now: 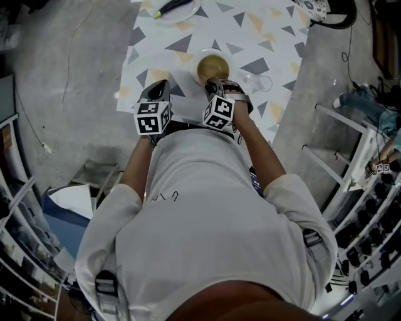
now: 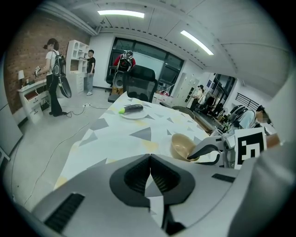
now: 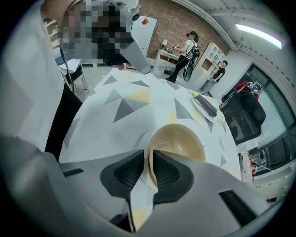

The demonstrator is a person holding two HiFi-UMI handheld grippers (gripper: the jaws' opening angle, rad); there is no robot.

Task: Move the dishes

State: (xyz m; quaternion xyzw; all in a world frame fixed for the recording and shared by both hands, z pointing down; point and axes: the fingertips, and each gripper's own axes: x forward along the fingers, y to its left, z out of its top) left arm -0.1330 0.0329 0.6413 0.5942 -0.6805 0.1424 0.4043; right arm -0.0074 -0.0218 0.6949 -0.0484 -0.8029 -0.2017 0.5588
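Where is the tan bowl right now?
In the head view the tan bowl sits on the patterned table just ahead of the person, its near rim pinched by the right gripper, far from the plate.

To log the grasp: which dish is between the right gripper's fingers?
The tan round bowl, nearest the person: the fingers of the right gripper clamp its rim. The white round plate bearing a dark vegetable lies at the far end, untouched.

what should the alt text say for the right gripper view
The right gripper has its dark jaws closed on the near rim of a tan bowl. Beyond stretches a white table with grey and yellow triangles, a plate holding a long dark item farther along, and people by a brick wall.
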